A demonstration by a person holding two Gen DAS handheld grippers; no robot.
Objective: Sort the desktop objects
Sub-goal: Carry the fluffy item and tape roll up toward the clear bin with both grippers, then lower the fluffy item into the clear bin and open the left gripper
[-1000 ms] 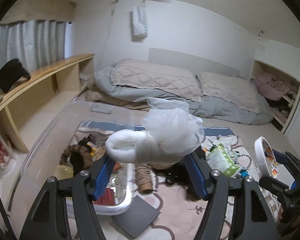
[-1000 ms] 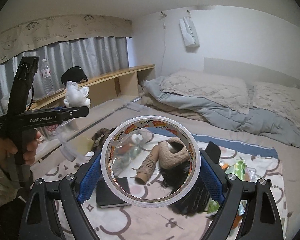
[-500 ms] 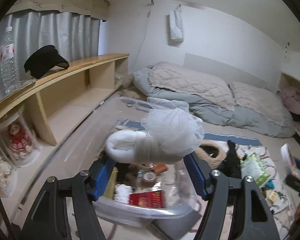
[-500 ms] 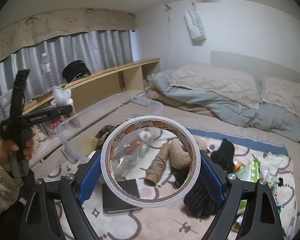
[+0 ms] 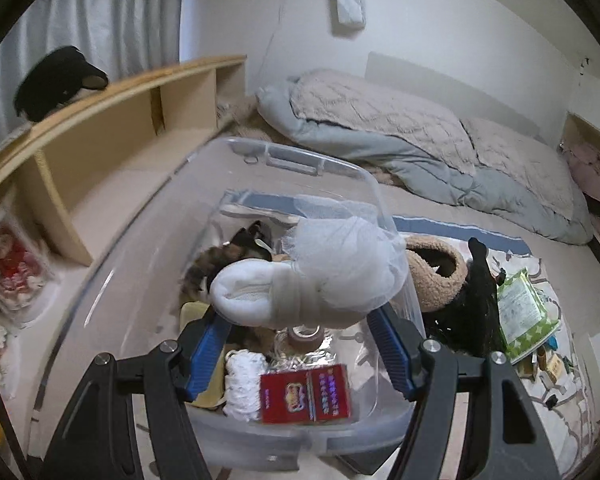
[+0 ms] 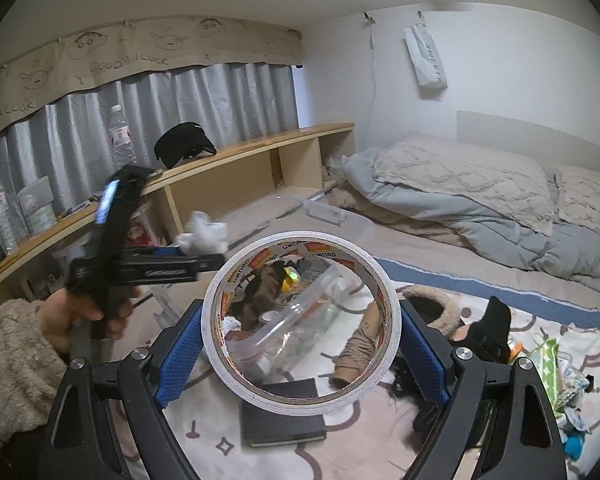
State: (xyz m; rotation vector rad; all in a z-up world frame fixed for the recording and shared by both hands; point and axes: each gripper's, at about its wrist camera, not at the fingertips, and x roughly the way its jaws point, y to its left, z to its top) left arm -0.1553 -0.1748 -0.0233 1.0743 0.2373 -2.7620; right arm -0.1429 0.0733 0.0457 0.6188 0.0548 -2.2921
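My left gripper [image 5: 302,344] is shut on a white baby shoe with a tulle bow [image 5: 308,276] and holds it above the open clear plastic bin [image 5: 376,392]. The bin holds a red packet [image 5: 305,398], a tape roll [image 5: 304,334], white cord and dark cloth. My right gripper [image 6: 300,344] is shut on a roll of white tape [image 6: 300,324], held upright above the patterned mat [image 6: 204,440]. The left gripper with the shoe [image 6: 204,234] also shows at the left of the right wrist view, over the bin [image 6: 300,328].
A tan fleece boot [image 6: 384,332], black cloth [image 6: 496,332], a green packet [image 5: 522,312] and a dark notebook [image 6: 284,416] lie on the mat. A wooden shelf [image 6: 236,156] with bottles and a black cap runs along the left. The bed [image 6: 480,196] lies behind.
My left gripper has swung left and tipped down over the bin with the shoe. The right gripper with the tape has shifted a little; the bin now shows through the roll.
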